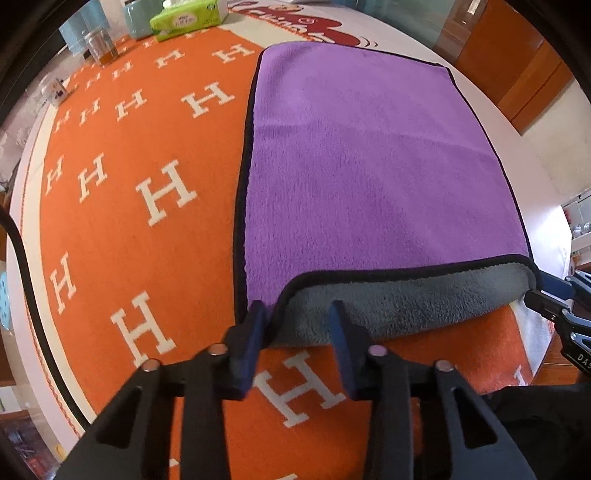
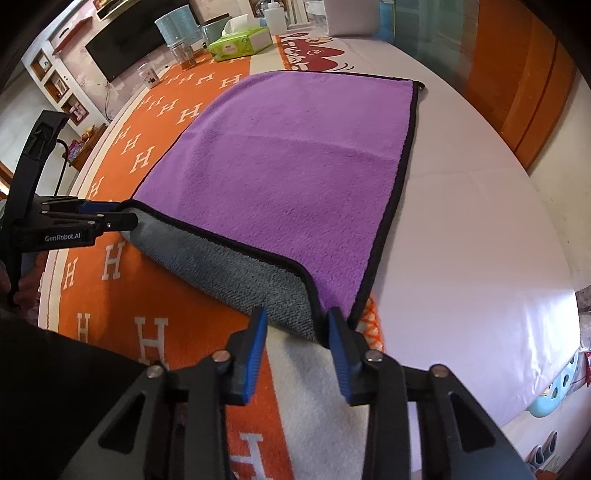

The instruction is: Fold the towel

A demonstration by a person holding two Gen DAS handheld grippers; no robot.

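Note:
A purple towel (image 1: 369, 166) with black trim and a grey underside lies on the orange H-patterned cloth (image 1: 129, 221); its near edge is curled up, showing grey (image 1: 388, 306). My left gripper (image 1: 297, 314) is open, its fingers straddling the near left corner of the towel. My right gripper (image 2: 297, 321) is open around the near right corner of the same towel (image 2: 288, 158). The left gripper also shows in the right wrist view (image 2: 122, 218) at the towel's left corner, and the right gripper shows at the right edge of the left wrist view (image 1: 546, 295).
A green tissue pack (image 1: 188, 18), a glass jar (image 1: 101, 46) and a small white bottle (image 1: 53, 90) stand at the table's far left. A white tablecloth (image 2: 480, 221) covers the right side up to the table edge. A wooden cabinet (image 2: 524, 74) stands beyond.

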